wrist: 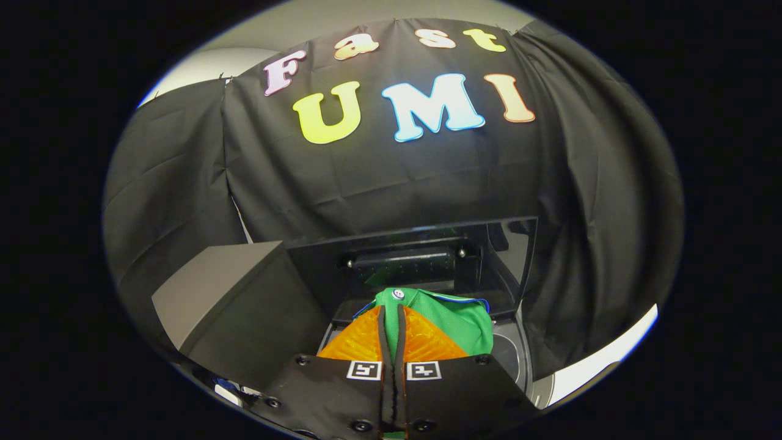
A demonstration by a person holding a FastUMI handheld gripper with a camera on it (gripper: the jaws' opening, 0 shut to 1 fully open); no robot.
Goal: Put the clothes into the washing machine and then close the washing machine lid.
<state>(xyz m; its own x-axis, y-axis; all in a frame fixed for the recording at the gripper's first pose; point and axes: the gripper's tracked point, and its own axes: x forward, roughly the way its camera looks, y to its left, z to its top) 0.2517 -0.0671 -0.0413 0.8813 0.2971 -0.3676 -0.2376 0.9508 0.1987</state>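
- Orange fingers [360, 342] of the gripper [392, 318] sit nearest, pressed almost together, with a thin fold of the green garment [458, 321] caught between them; the jaws are clamped on that cloth
- Most of the garment bunches just ahead of the fingertips and spills to the right of them; a white button [398, 294] shows at its top and a blue trim line runs along its far edge
- Below and to the right of the cloth, the grey rim of the washing machine [510, 351] curves around the opening, so the garment seems to hang above the tub, not inside it yet
- Beyond the garment the dark lid [421, 256] stands raised, its glossy inner face turned toward the fingers; a grey box-like block [226, 293] sits to the left
- Judged step: carrying the garment over the opening to drop it in
- To do it well, bring the fingers down until the bunched cloth is inside the rim before letting go, so no sleeve or hem drapes over the edge
- Keep the cloth away from the raised lid and its hinge
- Hold firm until low; a thin pinch on loose fabric may slip
- Any cloth left on the rim would stop the lid from closing flat later
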